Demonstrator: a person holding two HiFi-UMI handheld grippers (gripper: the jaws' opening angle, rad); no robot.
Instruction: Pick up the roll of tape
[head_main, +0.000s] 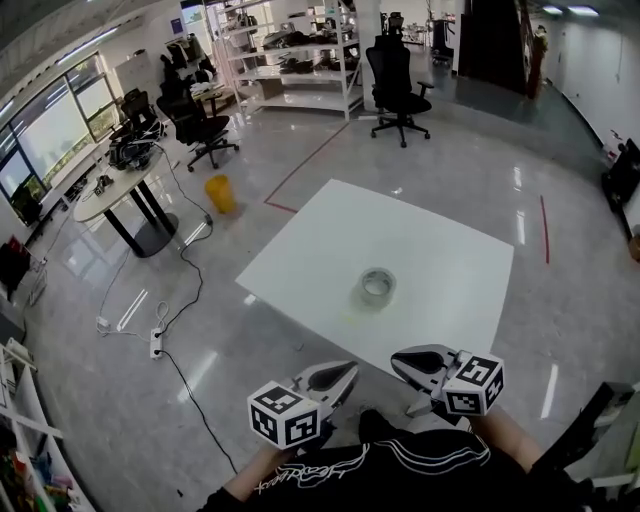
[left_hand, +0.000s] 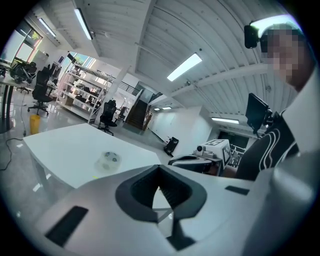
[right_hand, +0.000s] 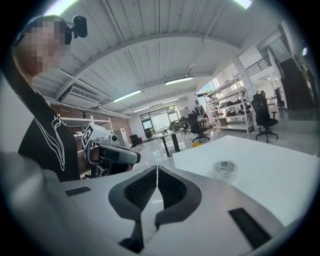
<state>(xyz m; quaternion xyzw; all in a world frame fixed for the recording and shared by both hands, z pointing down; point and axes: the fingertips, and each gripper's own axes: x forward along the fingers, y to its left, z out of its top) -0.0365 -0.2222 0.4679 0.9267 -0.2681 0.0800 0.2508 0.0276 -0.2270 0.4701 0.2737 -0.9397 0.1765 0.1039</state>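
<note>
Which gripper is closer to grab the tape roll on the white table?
Probably the right gripper: its tip looks slightly nearer the tape roll than the left gripper. Both are by the table's near edge, shut and empty, so it must open first.

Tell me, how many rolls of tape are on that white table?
1. The roll of tape, clear and see-through, lies flat near the middle of the white table. The whole tabletop shows in the head view, so none should be hidden.
</note>
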